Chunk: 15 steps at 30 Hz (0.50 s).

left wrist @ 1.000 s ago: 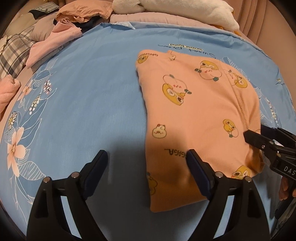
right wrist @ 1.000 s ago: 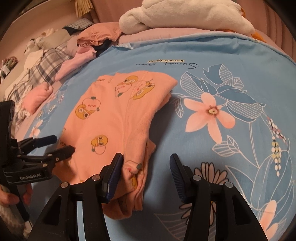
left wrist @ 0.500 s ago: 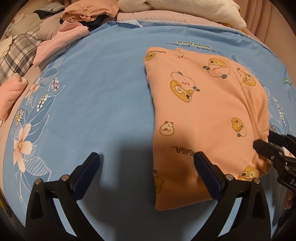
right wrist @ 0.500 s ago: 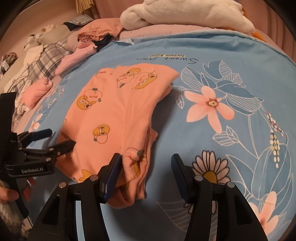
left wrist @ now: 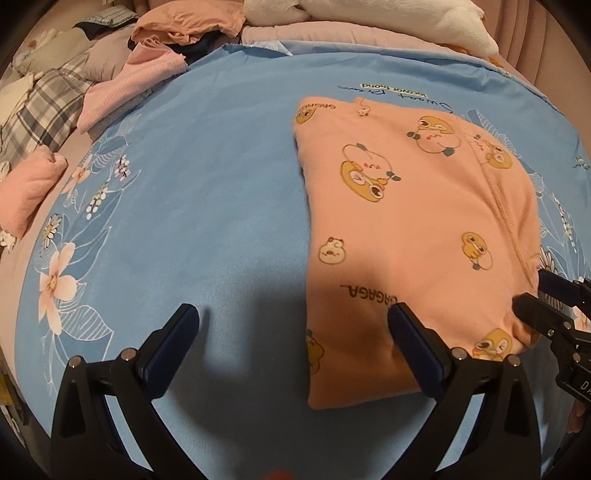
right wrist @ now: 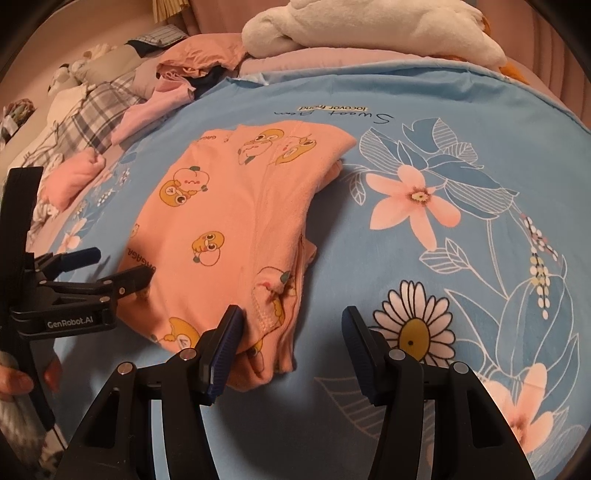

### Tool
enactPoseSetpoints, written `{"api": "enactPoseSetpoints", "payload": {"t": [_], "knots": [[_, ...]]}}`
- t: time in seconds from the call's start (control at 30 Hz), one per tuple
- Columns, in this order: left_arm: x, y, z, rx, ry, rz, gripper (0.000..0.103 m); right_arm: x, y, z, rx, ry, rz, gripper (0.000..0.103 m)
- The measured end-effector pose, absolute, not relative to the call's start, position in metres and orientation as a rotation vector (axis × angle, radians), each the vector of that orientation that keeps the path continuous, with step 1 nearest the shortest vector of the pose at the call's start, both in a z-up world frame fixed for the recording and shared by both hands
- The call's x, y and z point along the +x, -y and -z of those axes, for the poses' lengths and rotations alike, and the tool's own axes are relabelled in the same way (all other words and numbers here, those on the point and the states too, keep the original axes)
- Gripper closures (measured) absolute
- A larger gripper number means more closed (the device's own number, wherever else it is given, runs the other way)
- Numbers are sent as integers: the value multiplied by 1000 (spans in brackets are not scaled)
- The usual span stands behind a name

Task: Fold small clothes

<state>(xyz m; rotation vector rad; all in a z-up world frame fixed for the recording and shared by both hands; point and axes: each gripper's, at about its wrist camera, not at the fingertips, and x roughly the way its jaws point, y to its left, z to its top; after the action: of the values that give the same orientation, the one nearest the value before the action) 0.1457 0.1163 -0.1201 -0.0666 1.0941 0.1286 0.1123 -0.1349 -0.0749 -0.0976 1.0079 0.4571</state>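
Observation:
A folded orange garment with yellow cartoon prints [left wrist: 402,229] lies flat on the blue floral sheet [left wrist: 192,177]; it also shows in the right wrist view [right wrist: 229,236]. My left gripper [left wrist: 293,341] is open and empty, low over the sheet, its right finger over the garment's near left corner. In the right wrist view it [right wrist: 118,266] stands at the garment's left edge. My right gripper [right wrist: 291,350] is open and empty at the garment's near right corner, its left finger [right wrist: 223,350] against the cloth. It shows at the right edge of the left wrist view [left wrist: 543,299].
A pile of unfolded clothes [left wrist: 159,55] and plaid fabric [left wrist: 40,107] lies at the back left, with a rolled pink piece [left wrist: 27,188] at the left. A white plush blanket [right wrist: 369,29] lies at the far edge of the bed.
Both grippers have pulled back slightly toward the near edge and the left jaws have opened wider. The garment lies unmoved.

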Motion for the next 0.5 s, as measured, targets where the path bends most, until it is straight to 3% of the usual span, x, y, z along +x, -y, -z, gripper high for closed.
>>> {"api": "enactPoseSetpoints", "payload": {"t": [0.2,0.27,0.5], "knots": [[130,-112,102,-96,-1098,-102,0,96,127,59,-142,-978,-480,46],[124,-109,93,-104,-1092,-88,0,88,126,51,-150,-966,-487,33],[92,-102,49,-99,-1038,-74,0,51,123,11,-175,-861,-518,19]]}}
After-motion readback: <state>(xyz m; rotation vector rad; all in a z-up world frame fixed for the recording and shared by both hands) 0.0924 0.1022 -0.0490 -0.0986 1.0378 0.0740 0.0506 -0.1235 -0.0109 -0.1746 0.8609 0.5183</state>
